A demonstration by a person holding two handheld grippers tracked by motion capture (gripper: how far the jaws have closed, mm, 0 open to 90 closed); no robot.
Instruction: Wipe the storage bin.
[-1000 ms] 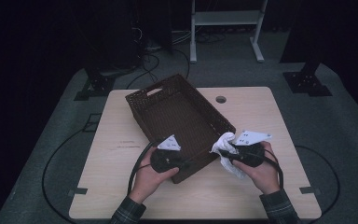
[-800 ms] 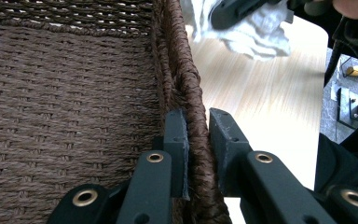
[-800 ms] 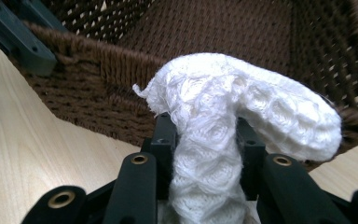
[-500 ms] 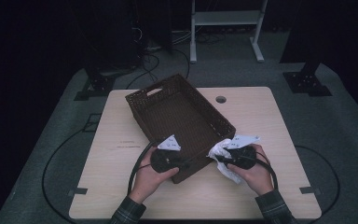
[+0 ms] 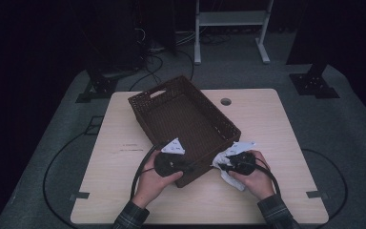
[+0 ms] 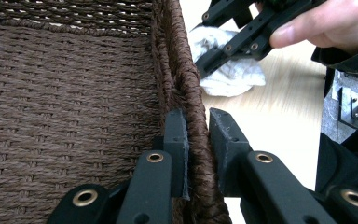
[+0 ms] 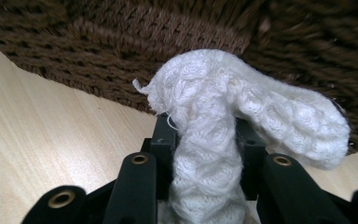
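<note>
A dark brown woven basket point(image 5: 183, 119) lies at an angle on the light wooden table. My left gripper point(image 6: 196, 140) is shut on the basket's near rim point(image 6: 186, 93), one jaw inside the wall and one outside. In the high view the left gripper point(image 5: 170, 162) sits at the basket's near corner. A white knitted cloth point(image 7: 223, 126) is pinched between the jaws of my right gripper point(image 7: 205, 135), just off the basket's outer wall point(image 7: 177, 32). From above, the right gripper point(image 5: 236, 162) and the cloth point(image 5: 228, 164) are low over the table at the basket's right corner.
The table point(image 5: 276, 124) has a round cable hole point(image 5: 226, 101) behind the basket. Black cables loop from both grippers over the table's front. A white metal stand point(image 5: 231, 19) and black equipment stand on the floor beyond.
My right gripper has come down and moved left with the cloth, closer to the basket's corner. The left gripper and basket have stayed put.
</note>
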